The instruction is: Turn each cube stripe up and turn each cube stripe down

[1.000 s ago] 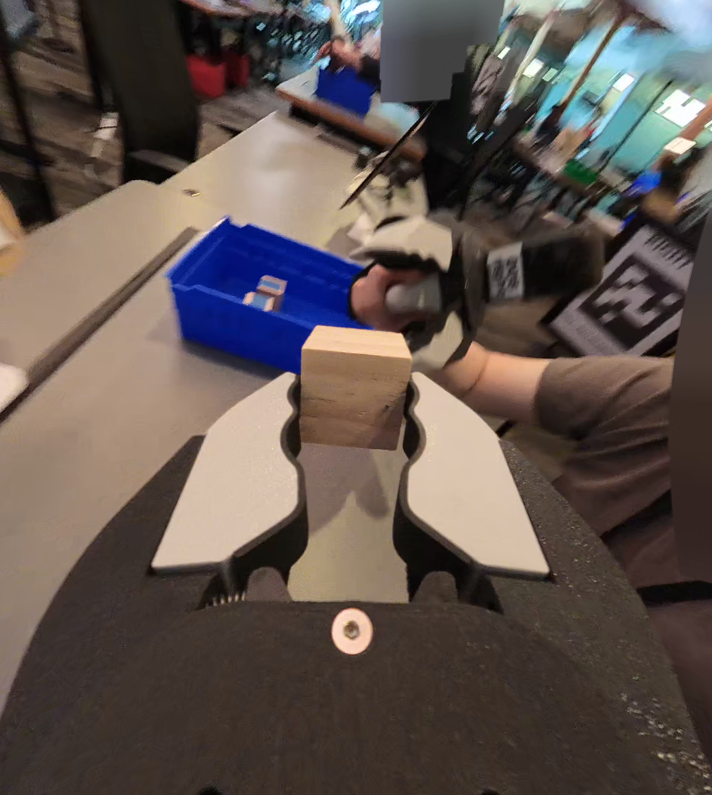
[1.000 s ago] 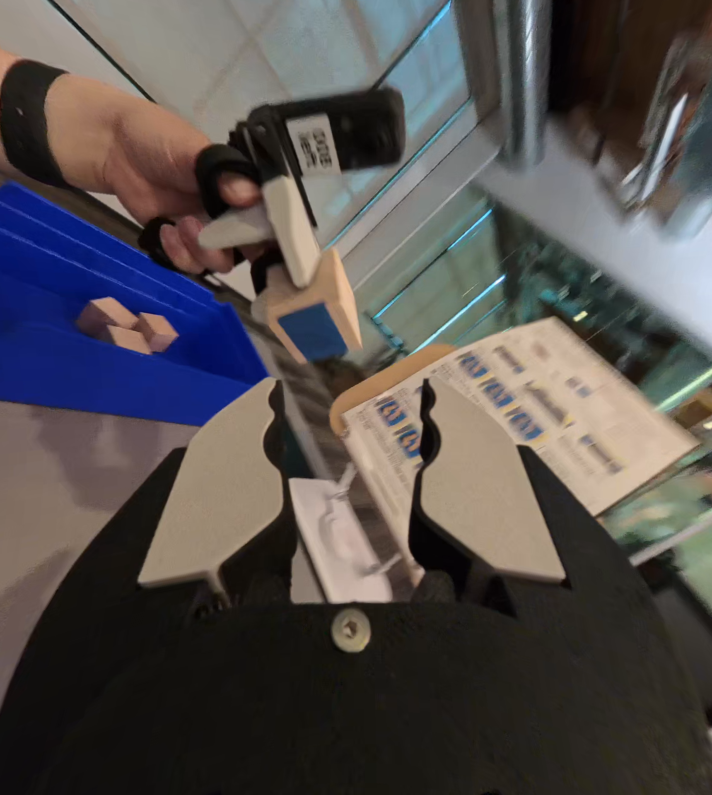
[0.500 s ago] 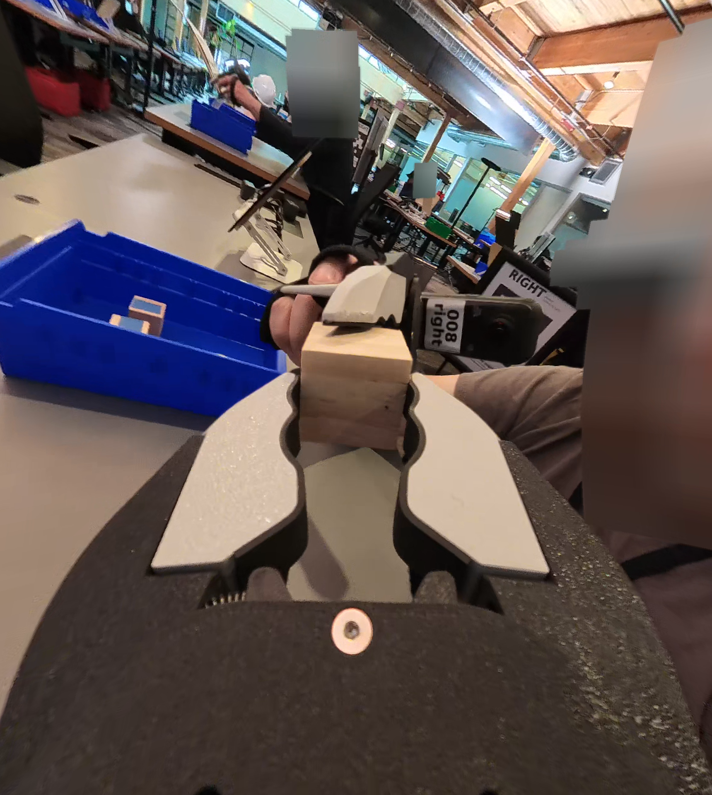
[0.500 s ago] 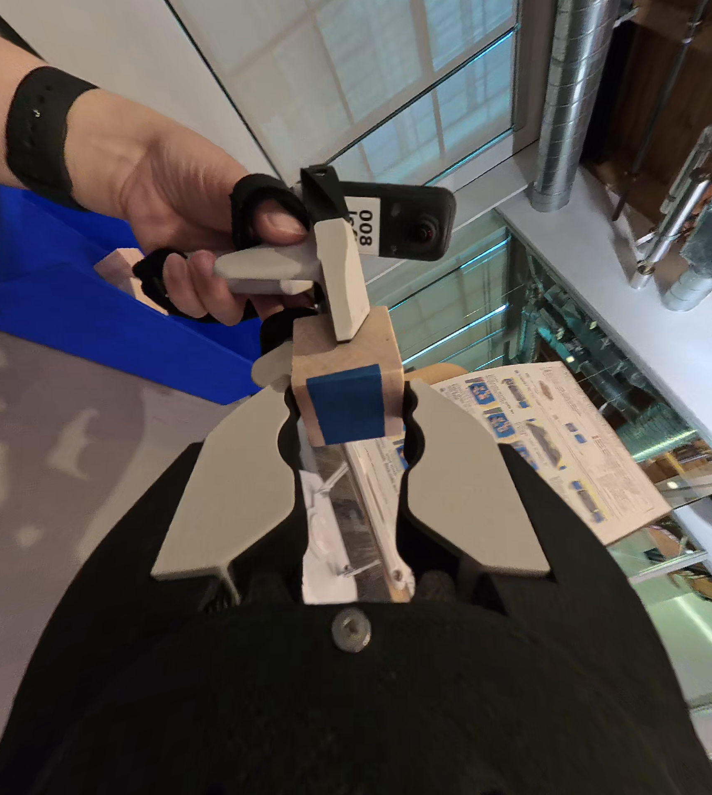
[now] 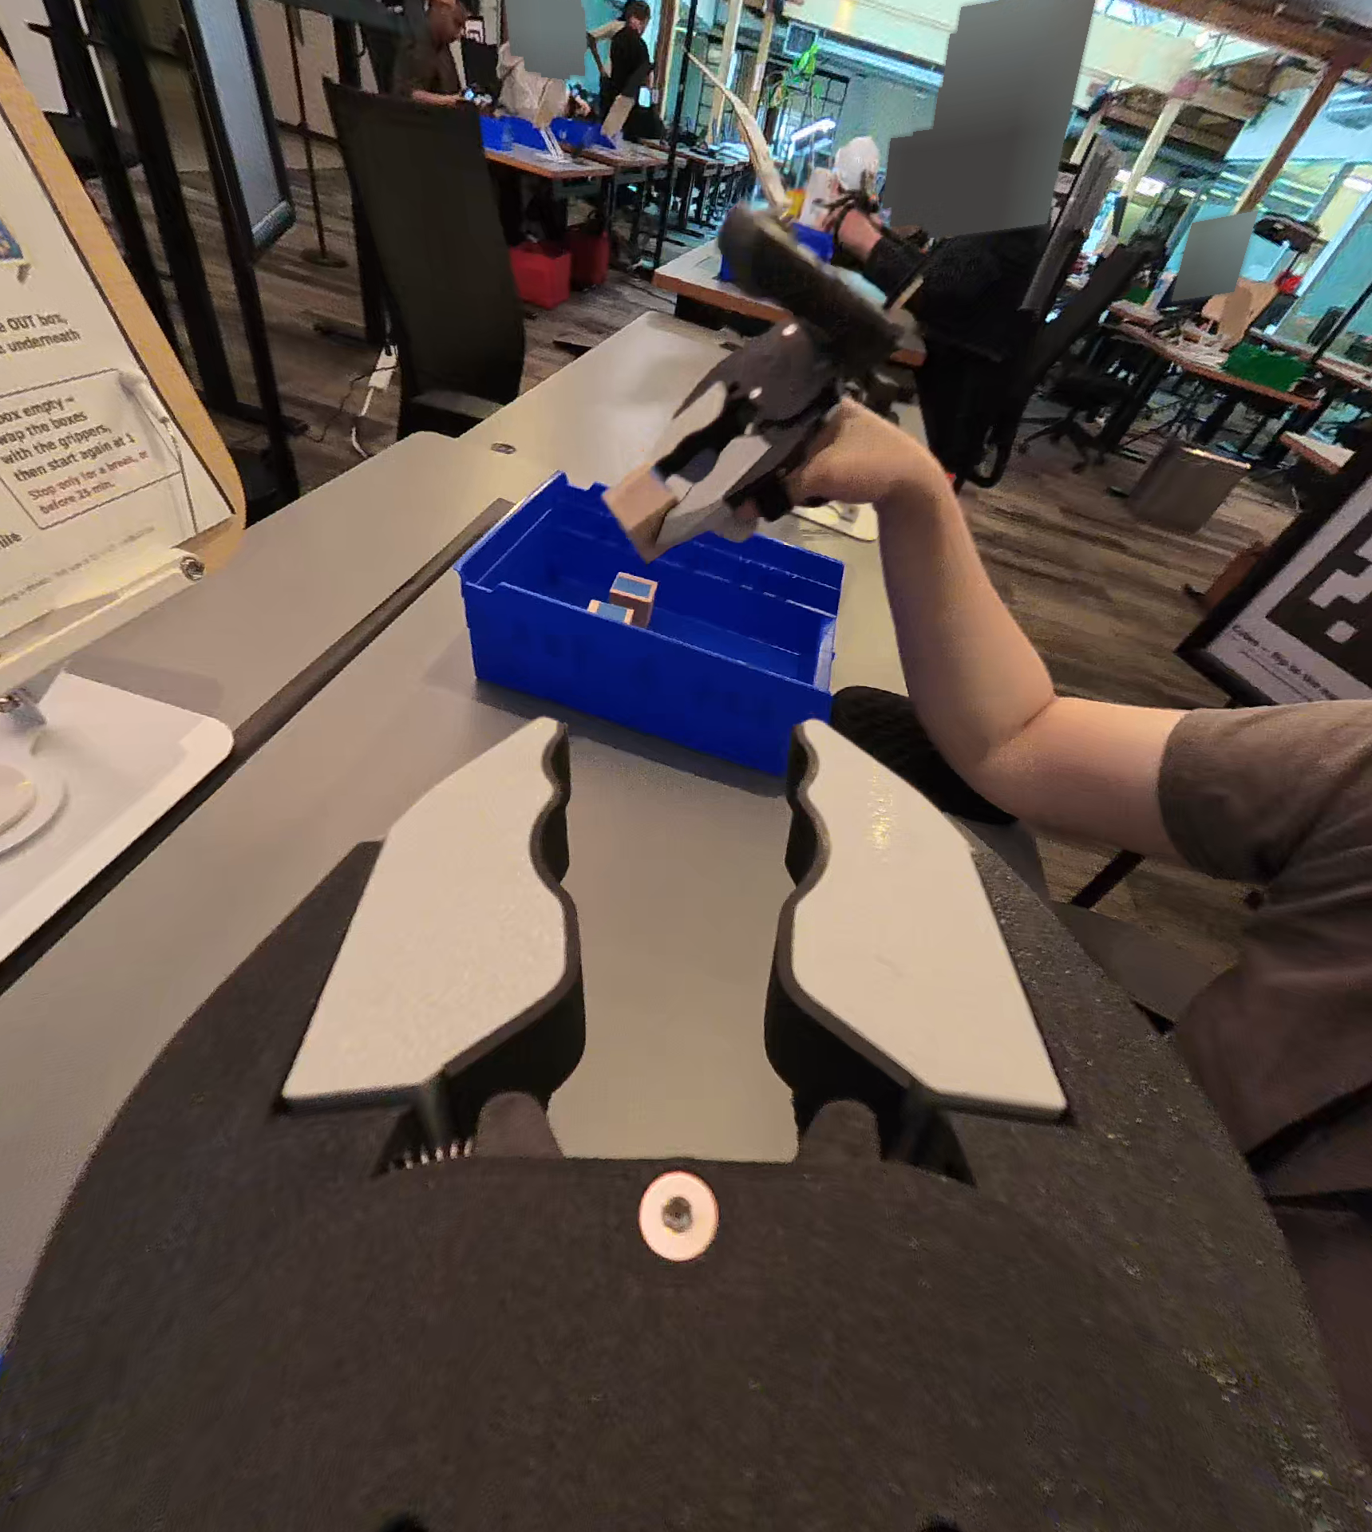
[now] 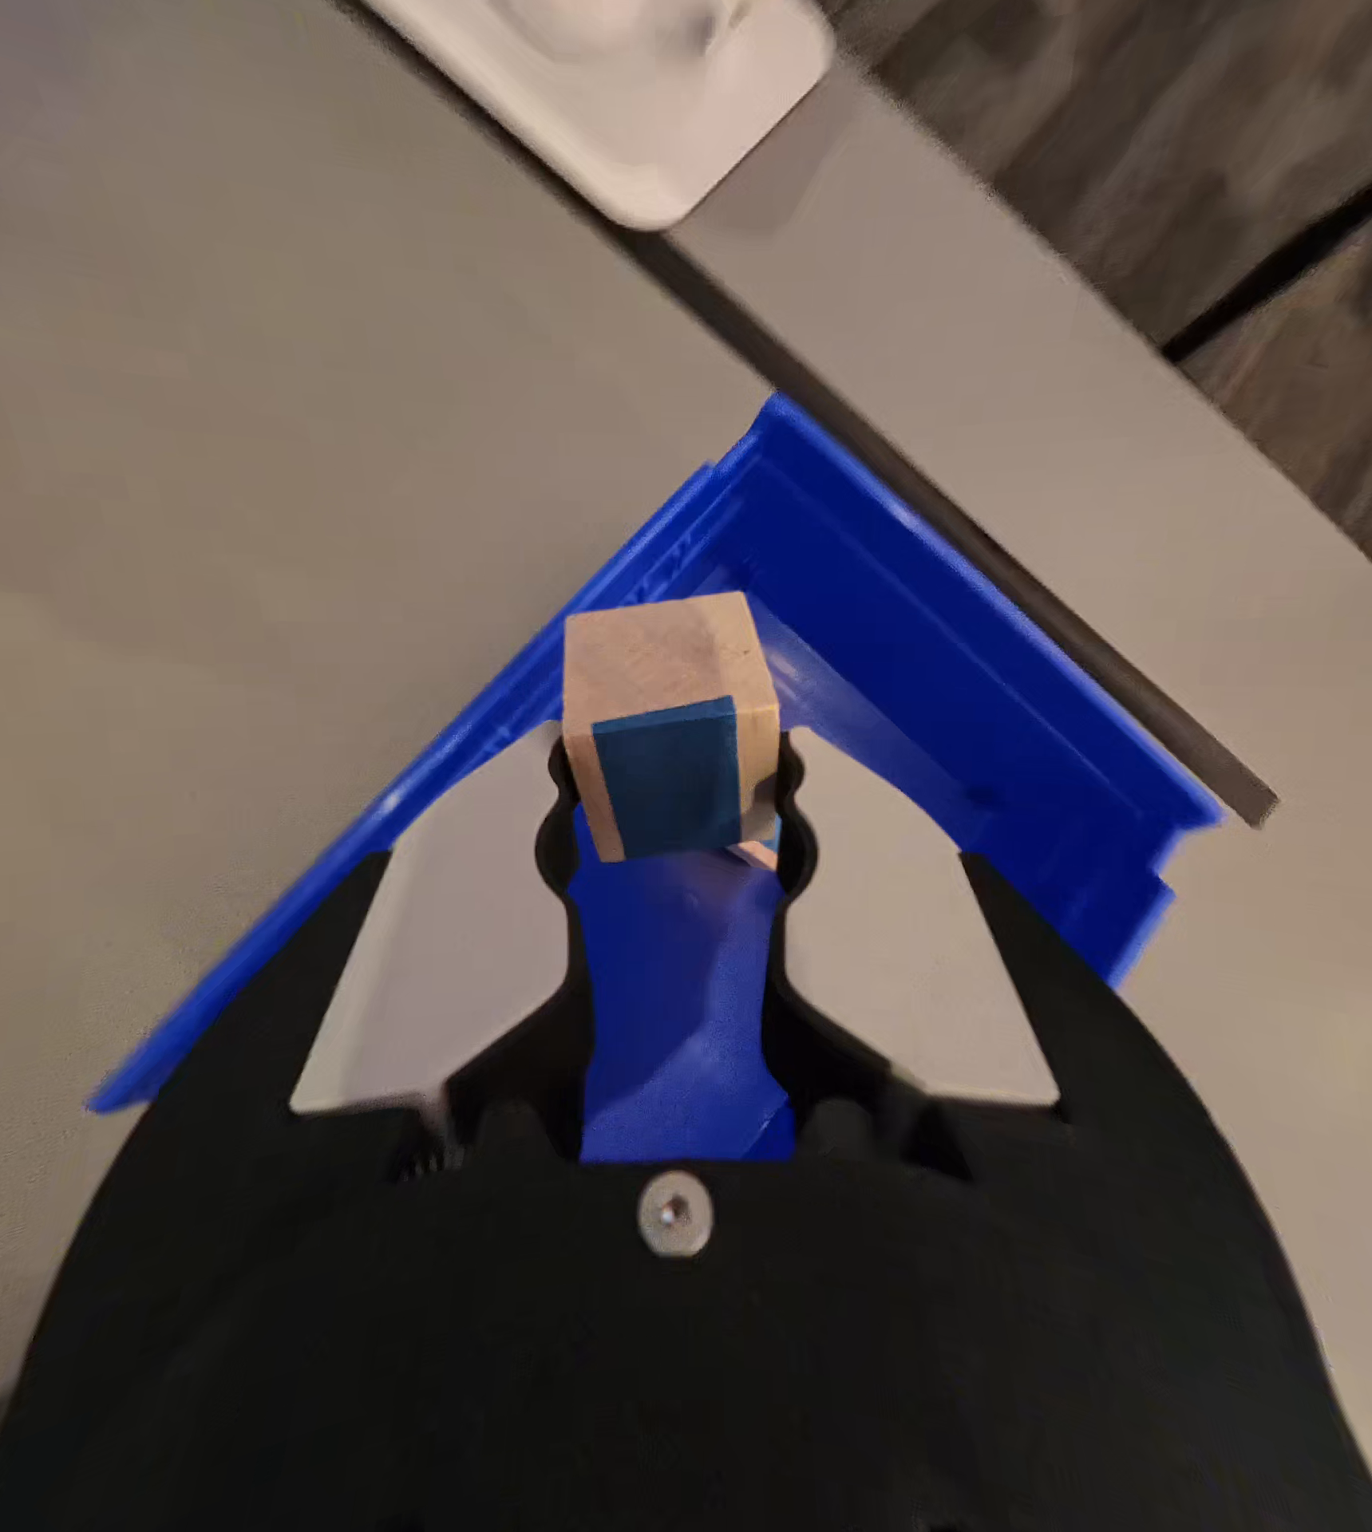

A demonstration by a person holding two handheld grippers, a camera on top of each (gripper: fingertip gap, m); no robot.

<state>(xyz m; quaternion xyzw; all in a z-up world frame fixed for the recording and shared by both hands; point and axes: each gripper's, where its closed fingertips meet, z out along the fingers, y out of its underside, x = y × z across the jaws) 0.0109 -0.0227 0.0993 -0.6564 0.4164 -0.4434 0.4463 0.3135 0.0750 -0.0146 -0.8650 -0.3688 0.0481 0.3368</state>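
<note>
Right gripper (image 6: 670,746) clamped on a wooden cube (image 6: 666,721), centre of the right wrist view; cube pinched between the fingertips, blue stripe face turned toward the camera, bare wood face above it. Same gripper (image 5: 670,518) shows in the left wrist view, upper centre, tilted down over the blue bin (image 5: 649,671), cube (image 5: 639,512) at its tip, held in the air above the bin's open top, not touching it. Person's hand (image 5: 840,464) wraps the handle, forearm running to the right edge of frame.

Inside the bin, two more cubes (image 5: 628,598) sit touching each other near the middle, blue stripe faces up. In the right wrist view the bin (image 6: 914,630) fills the middle, one corner pointing to the top; a bit of another cube peeks out just under the held one, blurred.

Left gripper (image 5: 674,767) lower centre of its view, jaws apart, nothing between them, grey table (image 5: 292,787) showing through the gap. Instruction board (image 5: 19,398) on a white stand at the left edge. Marker placard (image 5: 1362,597) at the right edge.
</note>
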